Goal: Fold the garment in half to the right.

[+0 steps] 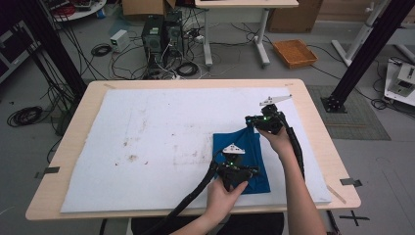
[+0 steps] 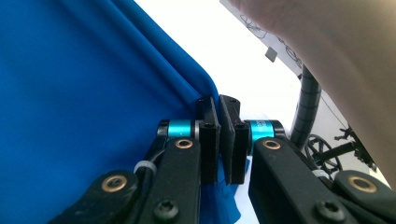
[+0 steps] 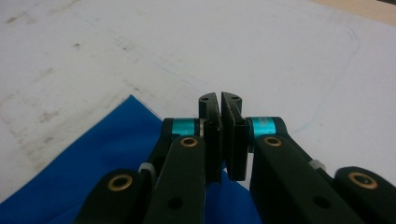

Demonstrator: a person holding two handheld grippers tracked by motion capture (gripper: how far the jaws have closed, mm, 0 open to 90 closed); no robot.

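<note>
Left hand-held gripper [image 2: 219, 140] pinching blue cloth [image 2: 84, 93], forearm angled inward

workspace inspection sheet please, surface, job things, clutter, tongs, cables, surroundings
surface: wooden table covered by a white mat with brownish stains left of centre.
job's things: blue cloth, folded, lying on the mat's near right part.
clutter: nothing seen on the mat besides the cloth.
grippers: left tongs shut on the blue cloth's edge; right tongs shut, blue cloth showing below them, grip itself not clear.
cables: a black cable trails from the left tongs off the near edge; another runs along the right forearm.
surroundings: floor with computer towers, loose wires, an orange tray, cardboard boxes, black frame posts.
</note>
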